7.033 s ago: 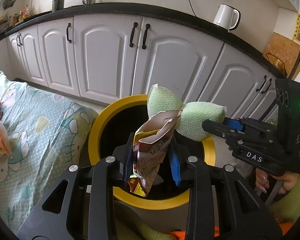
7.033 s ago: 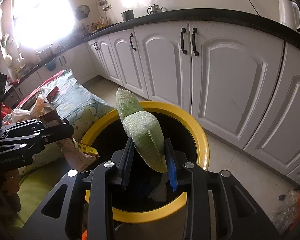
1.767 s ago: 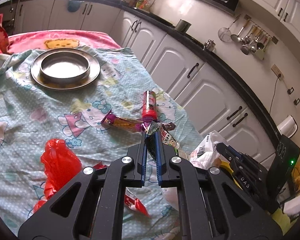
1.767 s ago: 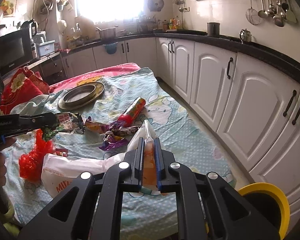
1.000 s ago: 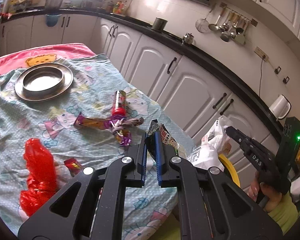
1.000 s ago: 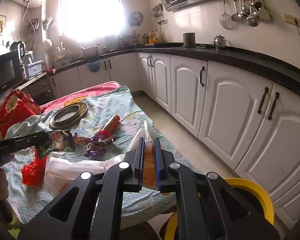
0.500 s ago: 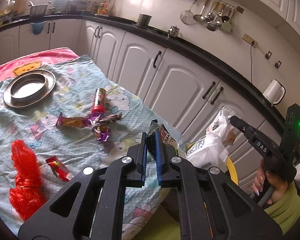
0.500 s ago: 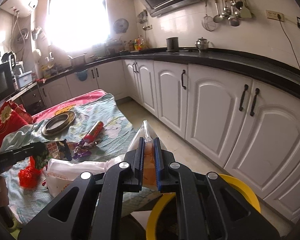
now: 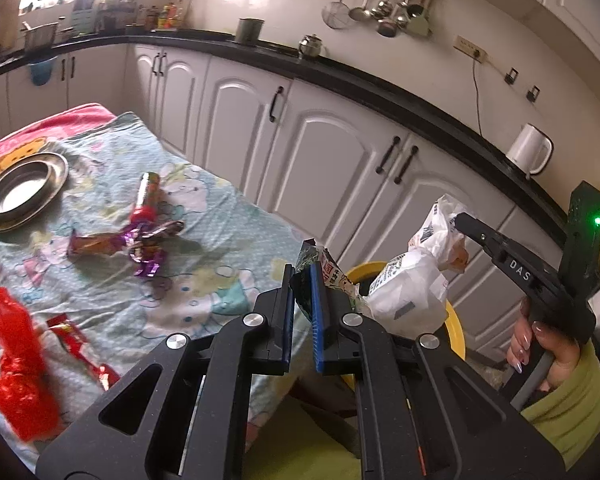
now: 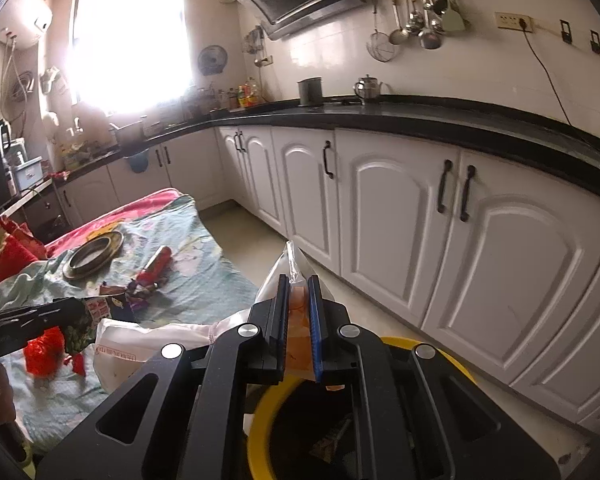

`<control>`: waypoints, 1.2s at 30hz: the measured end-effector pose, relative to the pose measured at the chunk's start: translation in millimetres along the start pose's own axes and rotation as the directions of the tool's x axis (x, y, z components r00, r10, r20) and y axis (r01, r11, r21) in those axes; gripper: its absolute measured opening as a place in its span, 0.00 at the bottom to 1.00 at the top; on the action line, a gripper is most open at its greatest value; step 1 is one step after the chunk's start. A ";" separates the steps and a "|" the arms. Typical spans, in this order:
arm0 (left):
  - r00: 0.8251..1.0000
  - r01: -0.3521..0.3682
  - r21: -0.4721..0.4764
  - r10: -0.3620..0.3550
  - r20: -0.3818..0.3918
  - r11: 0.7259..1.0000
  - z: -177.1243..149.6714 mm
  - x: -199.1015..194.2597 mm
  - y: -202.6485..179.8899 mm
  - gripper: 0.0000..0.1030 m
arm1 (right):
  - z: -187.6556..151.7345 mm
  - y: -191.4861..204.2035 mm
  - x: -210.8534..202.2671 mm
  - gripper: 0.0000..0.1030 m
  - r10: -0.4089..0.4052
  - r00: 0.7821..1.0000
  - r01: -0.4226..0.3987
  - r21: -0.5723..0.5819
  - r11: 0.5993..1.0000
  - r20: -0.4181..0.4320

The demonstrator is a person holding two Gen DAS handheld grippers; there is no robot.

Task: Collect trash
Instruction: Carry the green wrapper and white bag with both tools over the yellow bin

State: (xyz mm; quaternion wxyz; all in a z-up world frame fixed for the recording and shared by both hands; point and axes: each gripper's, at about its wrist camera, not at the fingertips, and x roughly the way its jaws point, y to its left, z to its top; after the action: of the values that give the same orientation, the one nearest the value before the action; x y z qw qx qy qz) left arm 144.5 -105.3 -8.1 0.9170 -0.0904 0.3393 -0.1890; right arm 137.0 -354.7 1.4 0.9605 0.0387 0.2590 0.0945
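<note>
On the light-blue cartoon blanket (image 9: 204,204) lie one round steel plate (image 9: 20,192), one red tube (image 9: 144,200), two red crumpled wrappers (image 9: 16,360) and one purple foil wrapper (image 9: 148,252).

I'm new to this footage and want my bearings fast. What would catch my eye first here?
Both grippers carry trash: the left gripper pinches a dark printed wrapper, the right gripper a white plastic bag above the yellow-rimmed bin. Left of them, bright red wrappers litter a cartoon-print blanket.
</note>
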 end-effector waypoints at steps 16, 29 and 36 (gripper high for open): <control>0.994 0.093 0.102 -0.087 -0.060 0.990 -20.2 32.3 -52.1 0.04 | -29.8 -58.2 -14.4 0.09 -0.117 0.993 0.119 0.050 0.992 -0.032; 0.985 0.141 0.167 -0.121 -0.123 0.976 -39.8 57.9 -86.0 0.04 | -60.4 -102.0 -20.0 0.09 -0.228 0.971 0.232 0.064 0.971 -0.065; 0.979 0.160 0.190 -0.131 -0.156 0.969 -49.6 71.4 -98.6 0.04 | -73.2 -119.8 -20.0 0.09 -0.261 0.962 0.267 0.074 0.961 -0.078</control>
State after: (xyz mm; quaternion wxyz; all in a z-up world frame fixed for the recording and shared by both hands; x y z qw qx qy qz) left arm 133.6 -226.3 -58.4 0.8784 -0.0082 0.3756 -0.2954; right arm 102.5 -474.2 -66.7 0.9527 0.0409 0.2980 -0.0442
